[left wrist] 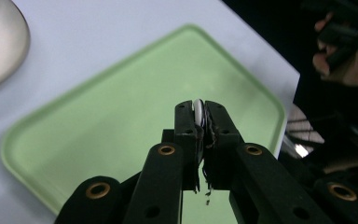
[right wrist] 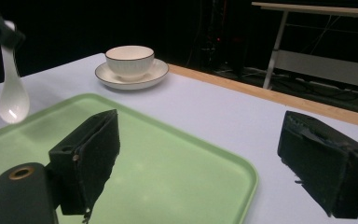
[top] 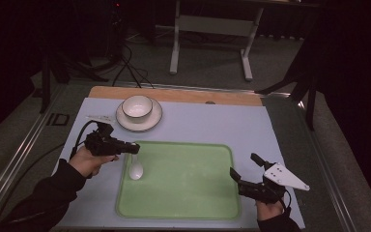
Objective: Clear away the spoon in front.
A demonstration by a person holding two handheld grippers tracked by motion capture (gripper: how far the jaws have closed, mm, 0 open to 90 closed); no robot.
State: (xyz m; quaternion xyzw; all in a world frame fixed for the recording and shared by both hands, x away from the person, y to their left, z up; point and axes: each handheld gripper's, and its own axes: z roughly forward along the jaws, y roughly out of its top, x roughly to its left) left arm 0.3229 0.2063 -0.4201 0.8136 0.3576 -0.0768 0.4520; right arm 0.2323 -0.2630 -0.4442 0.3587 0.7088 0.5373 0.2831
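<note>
In the left gripper view, the spoon is almost wholly hidden between the closed jaws of the left gripper; just a sliver of white handle shows. The saucer is cut off by the upper-left edge and blurred. In the right gripper view, the top of the spoon's handle is covered by the far gripper's black tip.
</note>
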